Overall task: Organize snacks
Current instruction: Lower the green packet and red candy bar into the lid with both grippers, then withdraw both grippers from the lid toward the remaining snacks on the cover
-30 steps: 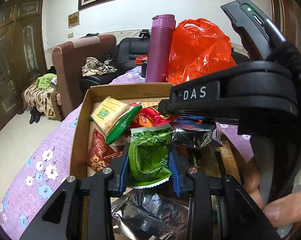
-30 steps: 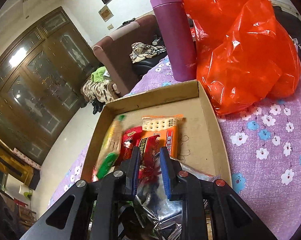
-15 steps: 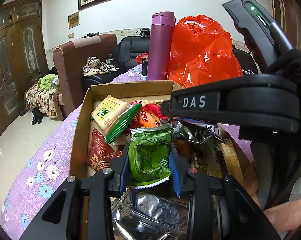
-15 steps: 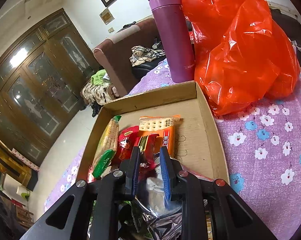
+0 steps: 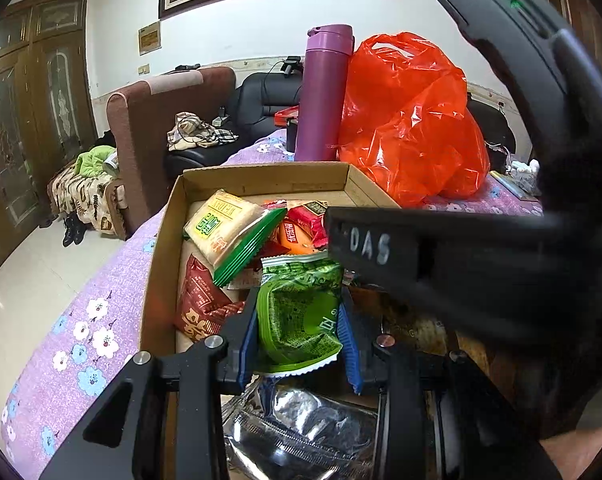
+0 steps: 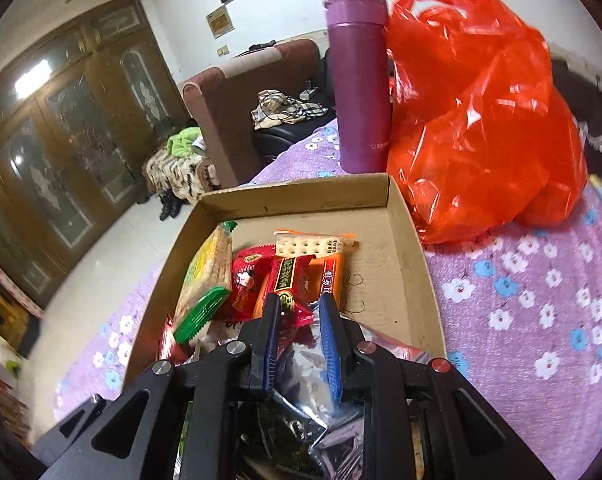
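Left wrist view. Left gripper clamped on a green snack packet, blue pads pressed against both side edges, packet held upright and clear above the cardboard box. Raised hold judged to keep the packet free of the pile while a slot is chosen. Box resting on a counter covered with a purple flowered cloth; inside, a yellow cracker pack leaning on its green end over red and orange packets, a dark red packet against the left wall. Silver foil bag lying directly beneath the gripper. Right gripper's black body crossing the view just right of the green packet, close but contact not determinable. Purple flask and orange plastic bag standing behind the box, outside the work area.

Right wrist view. Right gripper closed down to its narrowest; whether anything is pinched between the pads cannot be told, foil and a red wrapper lying behind the gap. Tips positioned low over the near row of packets, judged for nudging or steadying rather than lifting. Red sweet packet and orange biscuit pack lying flat, just beyond the tips. Bare cardboard floor open at the right side of the box: probable destination for the green packet.
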`<state>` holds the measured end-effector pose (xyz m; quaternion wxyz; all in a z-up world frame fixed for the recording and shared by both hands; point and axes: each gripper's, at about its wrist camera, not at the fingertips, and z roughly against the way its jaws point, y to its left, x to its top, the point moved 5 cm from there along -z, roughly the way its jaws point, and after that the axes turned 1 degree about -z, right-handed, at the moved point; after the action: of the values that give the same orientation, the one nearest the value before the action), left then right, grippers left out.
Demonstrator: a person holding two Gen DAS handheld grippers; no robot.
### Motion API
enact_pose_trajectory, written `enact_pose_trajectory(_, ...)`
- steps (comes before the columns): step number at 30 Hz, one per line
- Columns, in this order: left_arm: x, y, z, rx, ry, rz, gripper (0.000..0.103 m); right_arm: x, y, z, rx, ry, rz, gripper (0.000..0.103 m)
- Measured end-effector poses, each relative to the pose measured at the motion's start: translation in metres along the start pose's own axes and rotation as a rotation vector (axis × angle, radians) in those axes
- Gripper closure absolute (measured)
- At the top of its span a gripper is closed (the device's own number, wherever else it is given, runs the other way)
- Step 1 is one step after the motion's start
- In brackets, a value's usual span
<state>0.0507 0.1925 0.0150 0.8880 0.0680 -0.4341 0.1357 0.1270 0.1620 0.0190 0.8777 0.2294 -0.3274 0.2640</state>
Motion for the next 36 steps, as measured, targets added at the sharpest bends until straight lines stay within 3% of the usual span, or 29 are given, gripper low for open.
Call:
enact_pose_trajectory(14,0.000,0.002,0.003,0.003,-0.013,0.006,0.067,-0.005,0.008,0.007,-0.039,-0.015,0.047,0.081)
enact_pose_trajectory(27,0.004,0.002,0.009,-0.006,-0.046,0.009,0.056,-0.004,0.013,0.011,-0.039,-0.015,0.065,0.080)
enact_pose_trajectory(29,0.005,0.003,0.011,-0.011,-0.058,0.012,0.054,-0.003,0.013,0.013,-0.032,-0.015,0.058,0.077)
enact_pose_trajectory(31,0.006,0.003,0.015,-0.015,-0.074,0.016,0.052,-0.001,0.011,0.019,-0.024,-0.030,0.039,0.068)
enact_pose_trajectory(36,0.010,0.004,0.024,-0.021,-0.123,0.029,0.043,0.006,0.005,0.035,0.003,-0.068,-0.006,0.060)
